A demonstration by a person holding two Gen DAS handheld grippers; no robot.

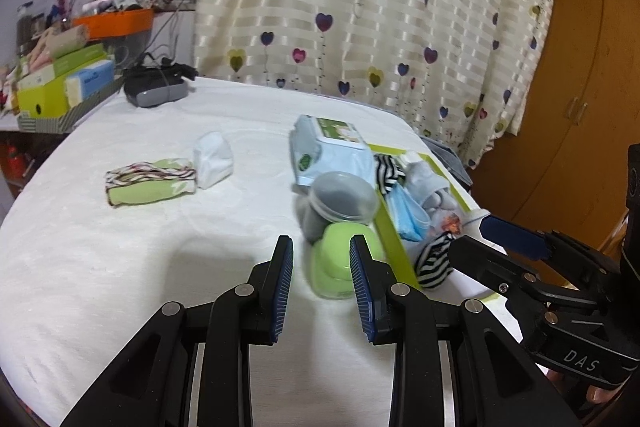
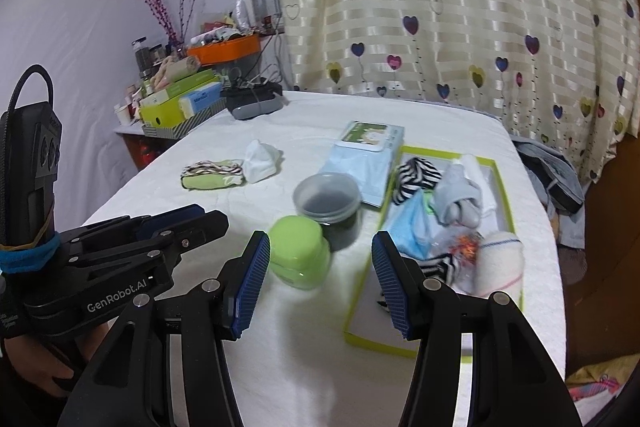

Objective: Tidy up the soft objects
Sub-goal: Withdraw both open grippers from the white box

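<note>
In the right wrist view, the left tongs (image 2: 180, 223) reach in from the lower left edge of the frame, a hand (image 2: 44, 367) below them; in their own view they stand a little apart with nothing between them, above the green jar (image 1: 340, 263). Past them, in the upper left, a cluttered side shelf carries an orange tray (image 2: 226, 51) and a green box (image 2: 168, 109), with a dark grey device (image 2: 256, 103) on the corner of the white-covered table (image 2: 240, 347). Left of centre on the table lie a folded green sock (image 2: 212, 177) with a striped cuff and, touching its right end, a small white cloth (image 2: 262, 157). At the centre stand the green jar (image 2: 300, 255) and just behind it a clear lidded tub (image 2: 328, 203) with dark contents; behind that lies a pale blue wet-wipe pack (image 2: 364, 163). The right tongs (image 2: 320, 279) fill the lower middle, their blue pads (image 2: 250, 287) wide apart and empty, hovering over the table between the jar and the green-rimmed tray (image 2: 372, 263). In that tray, right of centre, soft things are heaped: a black-and-white striped sock (image 2: 416, 175), a grey sock (image 2: 456, 199), a blue face mask (image 2: 412, 231), and a rolled white cloth (image 2: 502, 263) at the right side. A heart-patterned curtain (image 2: 460, 7) hangs across the upper right.
</note>
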